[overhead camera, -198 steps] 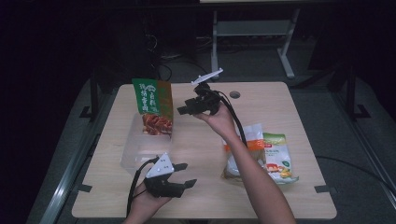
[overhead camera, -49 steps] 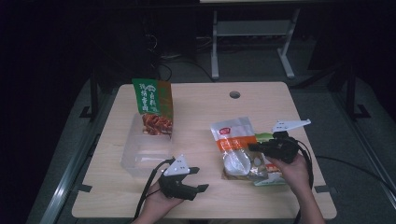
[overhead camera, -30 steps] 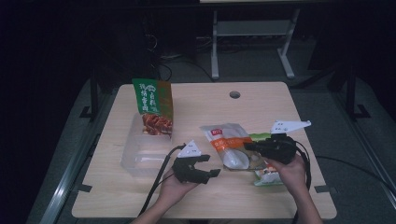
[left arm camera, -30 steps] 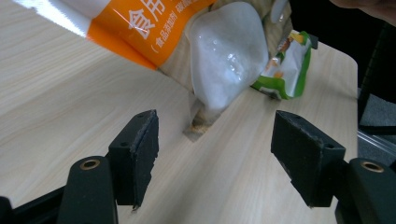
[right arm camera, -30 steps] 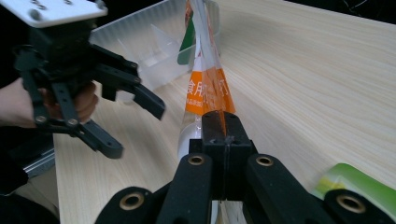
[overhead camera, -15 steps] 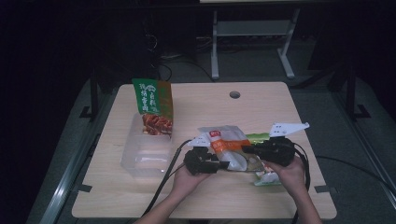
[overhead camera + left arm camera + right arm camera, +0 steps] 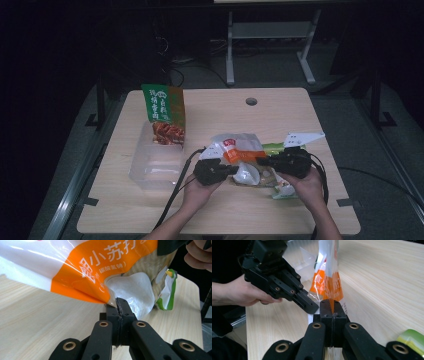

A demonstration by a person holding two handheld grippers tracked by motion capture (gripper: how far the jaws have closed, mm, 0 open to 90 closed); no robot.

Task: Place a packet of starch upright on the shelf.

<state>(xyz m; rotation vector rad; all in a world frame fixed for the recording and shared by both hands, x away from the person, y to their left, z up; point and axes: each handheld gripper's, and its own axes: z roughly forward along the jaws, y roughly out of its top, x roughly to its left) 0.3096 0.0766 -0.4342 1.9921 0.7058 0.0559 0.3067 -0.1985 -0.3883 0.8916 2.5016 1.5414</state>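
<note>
Pale wooden table — glossy white-and-orange bag, crinkled, pinched between both tongs.

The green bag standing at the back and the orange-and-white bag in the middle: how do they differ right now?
The green bag stands upright in a clear plastic box, untouched; the orange-and-white bag is held over the table, pinched by the left gripper and right gripper. The green bag is dark green with red food pictured; the other is white with an orange band. Both are printed snack-style pouches.
</note>
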